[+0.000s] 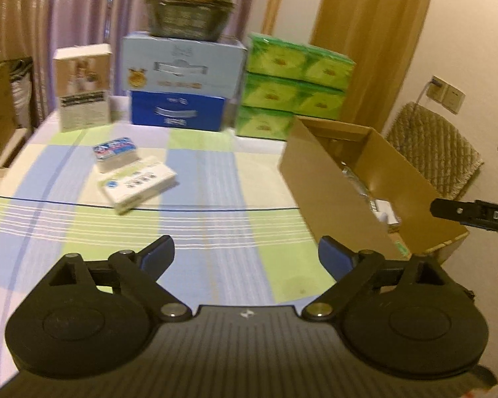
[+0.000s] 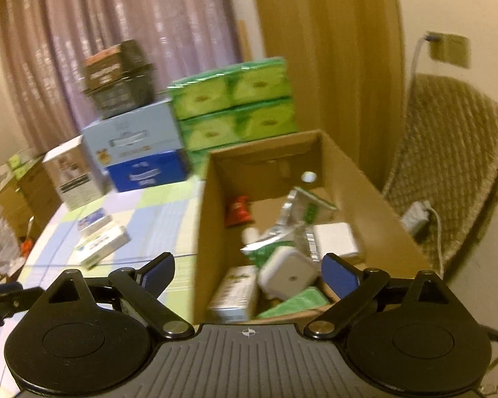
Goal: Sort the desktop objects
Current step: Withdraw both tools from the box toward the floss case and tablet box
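Both jaws spread wide and empty: my right gripper [image 2: 248,273] hangs over the open brown cardboard box [image 2: 365,185], my left gripper [image 1: 246,256] over the checked blue-and-green tablecloth [image 1: 215,232].
Two flat packets remain: the long white carton [image 1: 138,183] touches, perhaps overlaps, the small blue-printed packet [image 1: 115,152]; motion blur hides which, so grabbing one may drag the other.

Both grippers hang level and apart. The left gripper [image 1: 246,258] has its jaws spread wide, holding nothing. The right gripper [image 2: 248,270] is likewise spread wide and empty, tilted slightly downward.
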`<state>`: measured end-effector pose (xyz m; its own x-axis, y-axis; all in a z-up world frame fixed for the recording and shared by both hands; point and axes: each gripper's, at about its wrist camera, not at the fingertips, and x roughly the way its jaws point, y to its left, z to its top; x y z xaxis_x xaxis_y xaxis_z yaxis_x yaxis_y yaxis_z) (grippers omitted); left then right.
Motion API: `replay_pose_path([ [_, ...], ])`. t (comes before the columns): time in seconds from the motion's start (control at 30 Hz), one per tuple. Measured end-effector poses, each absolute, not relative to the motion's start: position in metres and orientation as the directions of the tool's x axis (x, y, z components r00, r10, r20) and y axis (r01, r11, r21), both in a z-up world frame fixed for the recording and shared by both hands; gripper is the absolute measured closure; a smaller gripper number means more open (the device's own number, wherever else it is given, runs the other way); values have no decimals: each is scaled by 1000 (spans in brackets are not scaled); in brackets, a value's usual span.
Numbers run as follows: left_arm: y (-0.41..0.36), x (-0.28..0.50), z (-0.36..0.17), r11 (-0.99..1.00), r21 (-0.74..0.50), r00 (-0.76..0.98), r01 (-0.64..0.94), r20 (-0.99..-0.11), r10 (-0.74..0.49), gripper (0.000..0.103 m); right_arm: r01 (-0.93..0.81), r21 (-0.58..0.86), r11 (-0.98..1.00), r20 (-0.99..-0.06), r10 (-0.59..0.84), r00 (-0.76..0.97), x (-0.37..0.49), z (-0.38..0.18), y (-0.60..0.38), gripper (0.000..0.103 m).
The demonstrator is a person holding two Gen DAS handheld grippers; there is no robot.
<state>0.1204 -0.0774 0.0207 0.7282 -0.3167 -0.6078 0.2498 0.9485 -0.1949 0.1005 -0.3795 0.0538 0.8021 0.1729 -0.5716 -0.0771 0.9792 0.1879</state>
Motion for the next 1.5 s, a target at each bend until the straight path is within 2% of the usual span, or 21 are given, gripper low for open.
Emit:
replay_pose_path([
  [0.23, -24, 110, 27, 969, -154, 754, 192, -609, -246, 6, -234, 142, 962, -562, 273, 781, 97, 64, -318, 2],
  [0.57, 34, 123, 20, 972, -51, 743, 227, -637, -207, 4, -504, -29, 863, -605, 386, 696, 121, 58, -236, 2],
  [0.67, 50, 139, 17, 960, -17, 720, 279, -657, -221, 4, -635, -139, 760, -617, 435, 655, 132, 54, -208, 2],
  [0.77, 60, 158, 16, 937, 68, 710, 343, -671, -211, 4, -732, -259, 630, -640, 456, 619, 144, 48, -178, 2],
  [0.93, 73, 196, 14, 860, 208, 702, 466, -679, -216, 4, -846, -352, 400, -680, 512, 525, 179, 33, -139, 2],
  [1.07, 78, 232, 6, 779, 294, 685, 554, -692, -226, 4, -885, -365, 289, -730, 501, 465, 223, 19, -117, 2],
  [1.3, 81, 285, -16, 676, 352, 654, 648, -711, -257, 4, -914, -403, 42, -829, 407, 384, 276, -23, -80, 4],
  [1.5, 78, 319, -47, 595, 373, 614, 711, -742, -269, 4, -905, -400, -146, -886, 316, 341, 307, -68, -54, 9],
])
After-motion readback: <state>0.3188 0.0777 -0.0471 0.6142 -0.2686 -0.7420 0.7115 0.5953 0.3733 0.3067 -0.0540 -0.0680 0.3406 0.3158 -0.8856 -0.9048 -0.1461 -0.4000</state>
